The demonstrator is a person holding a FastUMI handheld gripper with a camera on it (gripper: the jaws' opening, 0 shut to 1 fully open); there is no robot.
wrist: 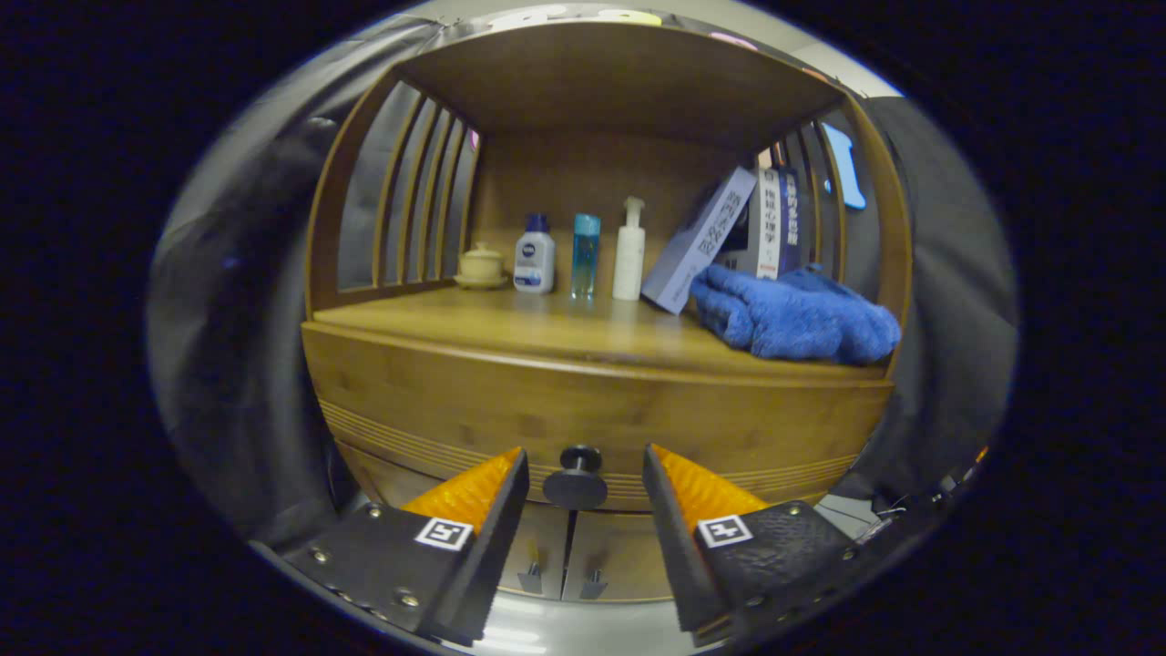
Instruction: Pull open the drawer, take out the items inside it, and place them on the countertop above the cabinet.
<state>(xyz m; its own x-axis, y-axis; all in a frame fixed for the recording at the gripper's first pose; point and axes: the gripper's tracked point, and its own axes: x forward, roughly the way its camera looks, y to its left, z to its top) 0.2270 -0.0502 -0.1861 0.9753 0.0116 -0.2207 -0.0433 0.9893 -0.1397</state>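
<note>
Two fingers of the gripper [583, 474] are sitting wide apart — the drawer [601, 415] knob [577, 478] is waiting between them, not touched.

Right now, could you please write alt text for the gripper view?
The open claw straddles the closed drawer's dark round knob without touching it. Above, the wooden countertop holds a lidded cup, three bottles, leaning books and a blue towel.
</note>
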